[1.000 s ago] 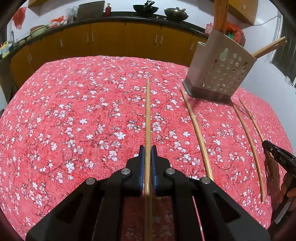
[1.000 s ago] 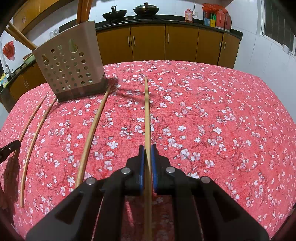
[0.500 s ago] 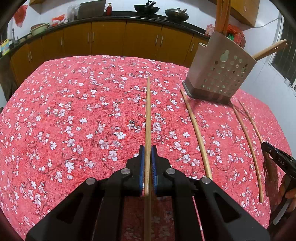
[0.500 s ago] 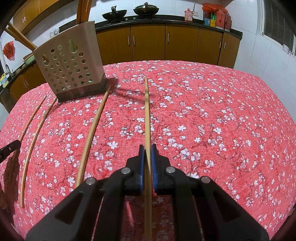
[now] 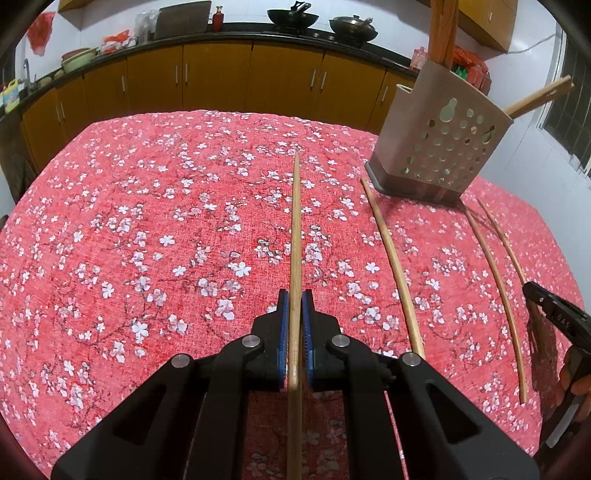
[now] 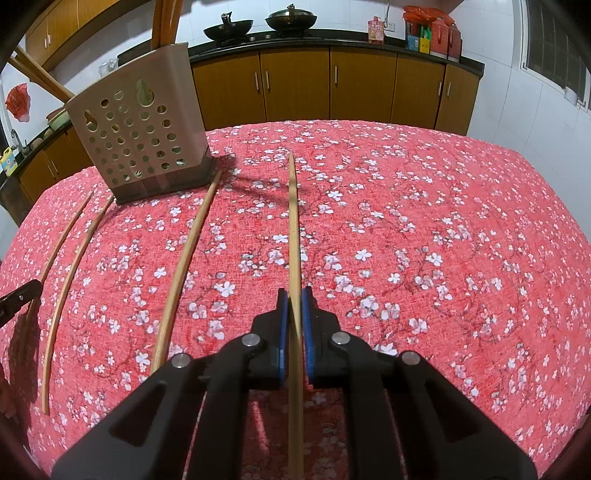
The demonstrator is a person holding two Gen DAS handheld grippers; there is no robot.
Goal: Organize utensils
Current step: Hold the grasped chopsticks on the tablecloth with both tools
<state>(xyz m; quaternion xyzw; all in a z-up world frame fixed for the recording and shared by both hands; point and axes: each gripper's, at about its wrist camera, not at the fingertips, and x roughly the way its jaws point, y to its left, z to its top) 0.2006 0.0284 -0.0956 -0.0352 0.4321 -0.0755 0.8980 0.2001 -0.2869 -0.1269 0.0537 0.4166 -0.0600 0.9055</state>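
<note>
Red floral tablecloth (image 5: 155, 229) covers table. Behind: brown cabinets (image 6: 295, 88) w/ dark countertop (image 5: 236, 27); wok (image 5: 293, 15) & lidded pan (image 5: 352, 25) on it. Red bags (image 6: 432, 29) far right, window (image 6: 554, 40) beside.

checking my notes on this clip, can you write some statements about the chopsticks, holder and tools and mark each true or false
1. Each tool is shut on a chopstick. True: the left tool grips one chopstick, the right tool another.
2. The holder lies on its side. False: it stands upright on the red cloth.
3. The holder is empty. False: wooden sticks poke out of its top.
4. Three loose chopsticks lie on the cloth by the holder. True: one nearer the middle, two further out.
</note>
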